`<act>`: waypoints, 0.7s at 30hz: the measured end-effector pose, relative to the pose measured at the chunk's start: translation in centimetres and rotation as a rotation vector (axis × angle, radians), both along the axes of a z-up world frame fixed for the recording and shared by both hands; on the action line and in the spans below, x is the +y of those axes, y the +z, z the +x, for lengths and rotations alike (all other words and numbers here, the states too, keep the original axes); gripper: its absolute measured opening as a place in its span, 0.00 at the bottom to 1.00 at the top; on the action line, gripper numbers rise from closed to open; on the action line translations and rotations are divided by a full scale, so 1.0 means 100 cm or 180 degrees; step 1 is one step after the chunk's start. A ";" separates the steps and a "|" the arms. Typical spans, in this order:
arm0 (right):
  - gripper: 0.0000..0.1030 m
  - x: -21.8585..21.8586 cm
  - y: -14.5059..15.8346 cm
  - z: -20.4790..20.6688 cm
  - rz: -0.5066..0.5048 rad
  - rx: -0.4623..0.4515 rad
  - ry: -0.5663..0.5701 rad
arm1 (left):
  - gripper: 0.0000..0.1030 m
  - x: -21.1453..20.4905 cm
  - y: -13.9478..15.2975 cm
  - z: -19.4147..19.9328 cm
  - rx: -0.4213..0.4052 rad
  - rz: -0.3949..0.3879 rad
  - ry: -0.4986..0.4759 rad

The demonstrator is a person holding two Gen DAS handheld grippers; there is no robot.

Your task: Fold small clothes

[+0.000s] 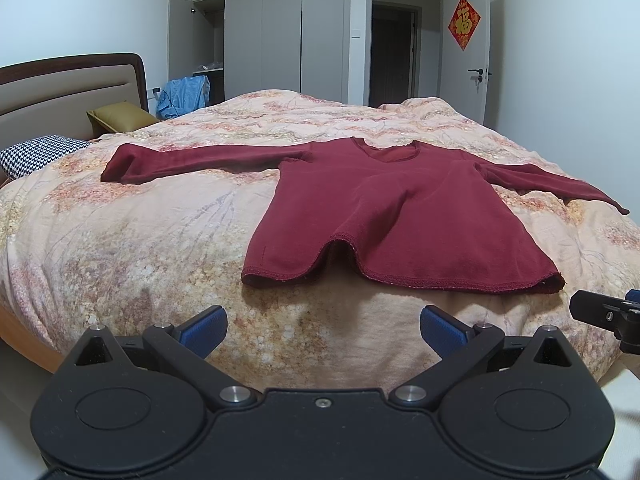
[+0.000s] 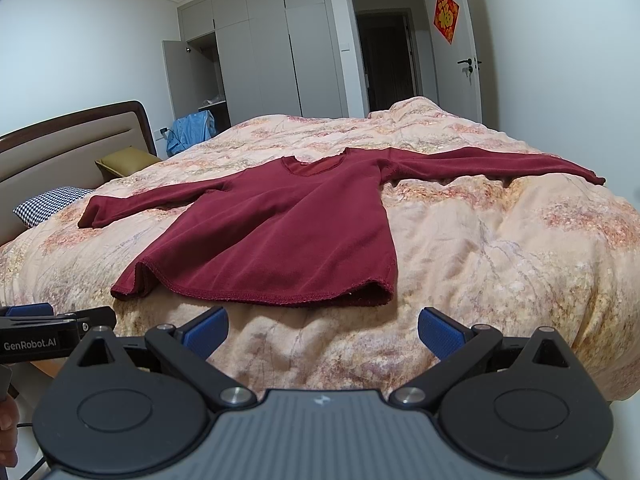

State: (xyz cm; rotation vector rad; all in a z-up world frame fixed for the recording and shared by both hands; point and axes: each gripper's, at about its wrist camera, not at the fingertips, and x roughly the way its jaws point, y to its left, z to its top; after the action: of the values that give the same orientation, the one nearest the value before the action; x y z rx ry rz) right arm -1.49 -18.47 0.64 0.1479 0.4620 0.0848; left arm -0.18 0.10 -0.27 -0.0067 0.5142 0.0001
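A dark red long-sleeved shirt (image 1: 396, 216) lies spread flat on the bed, neck away from me, both sleeves stretched out sideways; it also shows in the right wrist view (image 2: 276, 232). Its hem has a small raised ripple near the left. My left gripper (image 1: 323, 330) is open and empty, hovering a little short of the hem. My right gripper (image 2: 323, 330) is open and empty, short of the hem's right corner. The right gripper's side shows at the left wrist view's right edge (image 1: 608, 312), and the left gripper shows at the right wrist view's left edge (image 2: 52, 328).
The bed carries a peach floral quilt (image 1: 140, 248). A houndstooth pillow (image 1: 38, 154), an olive cushion (image 1: 120, 117) and the headboard (image 1: 60, 96) are at the left. Grey wardrobes (image 1: 280, 28), one door open, and a dark doorway (image 1: 394, 52) stand behind.
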 end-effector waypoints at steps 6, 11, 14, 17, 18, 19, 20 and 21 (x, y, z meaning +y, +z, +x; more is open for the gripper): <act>1.00 -0.001 0.005 0.001 0.0003 0.0005 0.0000 | 0.99 0.000 0.000 0.000 0.0002 0.0000 -0.0001; 1.00 -0.001 0.000 0.001 0.0006 0.0008 -0.0001 | 0.99 0.000 0.000 0.000 0.0000 -0.0001 -0.0002; 1.00 -0.001 -0.001 0.001 0.0007 0.0007 -0.0002 | 0.99 0.000 0.000 0.000 0.0000 0.0001 -0.0002; 1.00 -0.001 0.000 0.001 0.0008 0.0010 -0.0001 | 0.99 0.000 0.000 0.000 0.0002 0.0000 0.0001; 1.00 -0.001 0.000 0.001 0.0009 0.0010 -0.0001 | 0.99 0.000 0.000 0.000 0.0005 -0.0001 0.0002; 1.00 -0.001 0.000 0.001 0.0009 0.0010 -0.0001 | 0.99 0.001 -0.001 0.001 0.0006 0.0000 0.0004; 1.00 -0.001 -0.001 0.000 0.0009 0.0009 -0.0002 | 0.99 0.000 -0.001 0.001 0.0010 -0.0003 0.0005; 1.00 -0.001 0.000 0.001 0.0009 0.0011 -0.0002 | 0.99 0.000 -0.002 0.001 0.0014 -0.0007 0.0003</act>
State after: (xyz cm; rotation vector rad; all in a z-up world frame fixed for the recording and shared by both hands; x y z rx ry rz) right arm -1.42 -18.54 0.62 0.1511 0.4652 0.0847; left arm -0.09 0.14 -0.42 -0.0090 0.5185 0.0005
